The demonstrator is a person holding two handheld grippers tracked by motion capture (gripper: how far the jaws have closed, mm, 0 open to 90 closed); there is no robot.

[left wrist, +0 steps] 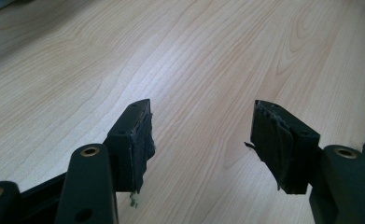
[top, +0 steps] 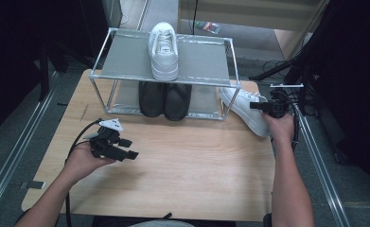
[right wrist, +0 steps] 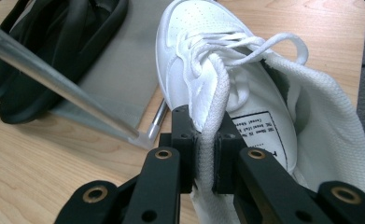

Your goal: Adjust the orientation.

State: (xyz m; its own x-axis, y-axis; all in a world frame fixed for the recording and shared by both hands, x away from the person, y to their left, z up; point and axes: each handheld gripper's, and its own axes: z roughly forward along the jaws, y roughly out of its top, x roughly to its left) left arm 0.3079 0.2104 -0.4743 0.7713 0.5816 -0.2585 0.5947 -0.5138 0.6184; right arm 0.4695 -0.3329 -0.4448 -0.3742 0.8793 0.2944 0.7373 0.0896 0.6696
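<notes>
- The white sneaker (right wrist: 227, 88) lies on the desk (top: 182, 156) at the right, just beside the rack's near-right leg, its toe pointing toward the rack.
- The right gripper (right wrist: 204, 154) has its jaws clamped on the sneaker's tongue, white fabric squeezed tight between the two pads — that is a firm pinch, laces (right wrist: 227, 46) loose just beyond it.
- Judging by the mate (top: 163, 49) sitting alone on the rack's top shelf, the step in hand looks like the pick-up of the second shoe, grip made and lift not yet begun.
- Next move, I'd say: lift clear of the metal rack (top: 166, 81) frame, swing left and far, and set it down beside its partner without clipping the rail.
- A pair of black shoes (top: 164, 99) fills the lower shelf, so the top shelf seems the likely spot.
- The left gripper (top: 126, 147) hovers over bare desk at the near left, jaws apart, nothing between them.
- Writing: a printed label inside the tongue shows in the right gripper view, upside down and too small to read. No brand mark legible.
</notes>
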